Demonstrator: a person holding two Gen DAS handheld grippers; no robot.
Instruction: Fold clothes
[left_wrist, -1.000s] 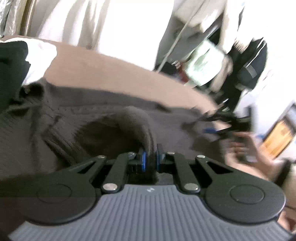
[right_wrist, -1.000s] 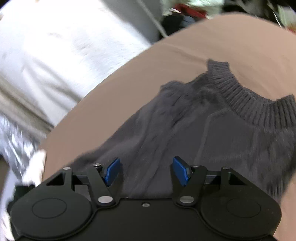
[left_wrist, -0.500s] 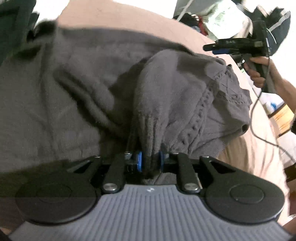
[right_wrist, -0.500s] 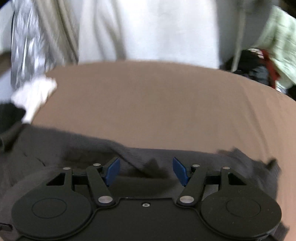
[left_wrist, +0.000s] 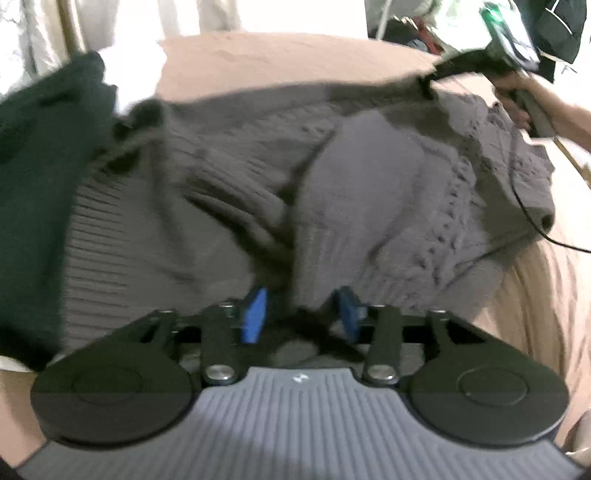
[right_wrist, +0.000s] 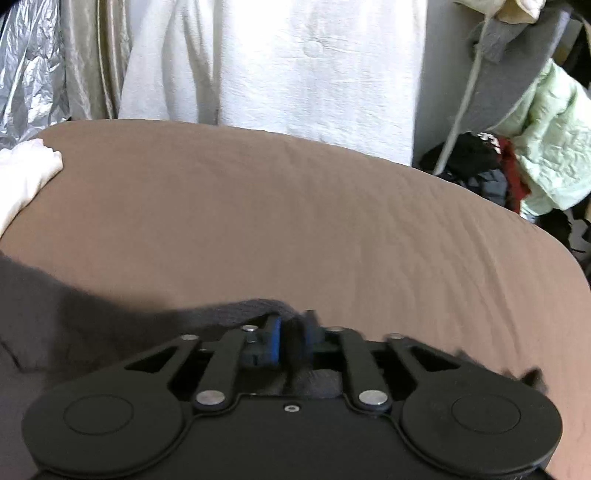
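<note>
A grey knitted sweater (left_wrist: 369, 192) lies rumpled on the brown bed cover (left_wrist: 258, 62). My left gripper (left_wrist: 301, 314) hovers open at the sweater's near edge, its blue pads (left_wrist: 255, 314) apart, with knit lying below the gap. In the left wrist view my right gripper (left_wrist: 428, 84) is at the upper right, held by a hand (left_wrist: 517, 88), pinching the sweater's far edge. The right wrist view shows that gripper (right_wrist: 293, 336) shut on a fold of the sweater (right_wrist: 74, 325), with bare bed cover (right_wrist: 295, 221) beyond.
A dark garment (left_wrist: 37, 184) and a white cloth (left_wrist: 136, 62) lie at the bed's left. A black cable (left_wrist: 524, 192) trails over the sweater's right side. White curtains (right_wrist: 295, 66) hang behind the bed, and a clothes pile (right_wrist: 517, 177) sits off its right corner.
My left gripper has opened and let go of the bunched sweater fold. My right gripper, open before, has shut on the sweater's far edge.
</note>
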